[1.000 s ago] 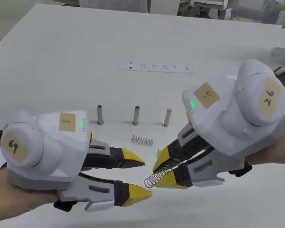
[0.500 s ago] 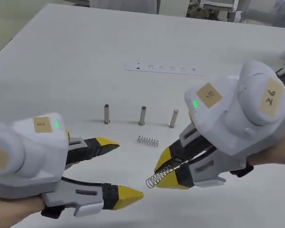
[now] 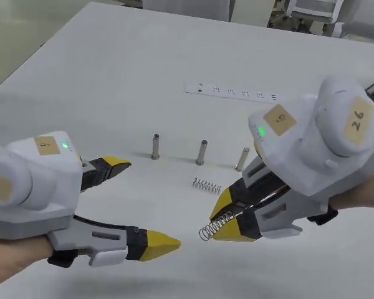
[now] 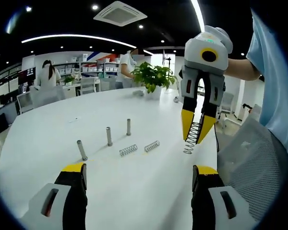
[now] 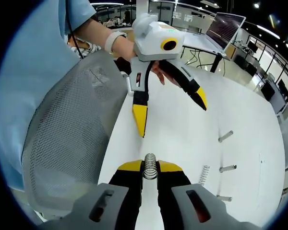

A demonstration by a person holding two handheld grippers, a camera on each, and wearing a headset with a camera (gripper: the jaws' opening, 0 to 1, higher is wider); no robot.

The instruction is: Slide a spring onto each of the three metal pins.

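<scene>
While the right gripper (image 3: 223,218) keeps its yellow-tipped jaws pinched together on one end of a spring (image 3: 212,227), the rest of that coil sticks out past the tips toward 8 o'clock in the head view, lifted clear of the white table (image 3: 112,81). Seen from the right gripper view, the coil faces the camera end-on, clamped between the two jaws.

At 8 o'clock of the head view the left gripper (image 3: 144,202) is spread wide with nothing between its jaws, tips pointing toward 3 o'clock. It is well apart from the right gripper, which sits at 4 o'clock.

Three metal pins stand upright in a row near the middle of the table: the first pin (image 3: 156,146), the middle pin (image 3: 202,152) and the third pin (image 3: 243,159), all bare. A loose spring (image 3: 206,185) lies flat on the table just at 6 o'clock of the middle pin. In the left gripper view a second loose spring (image 4: 152,146) lies just beside it, at its 3 o'clock, the two apart.

A white power strip (image 3: 237,93) lies flat at 12 o'clock of the pins, well apart from them
</scene>
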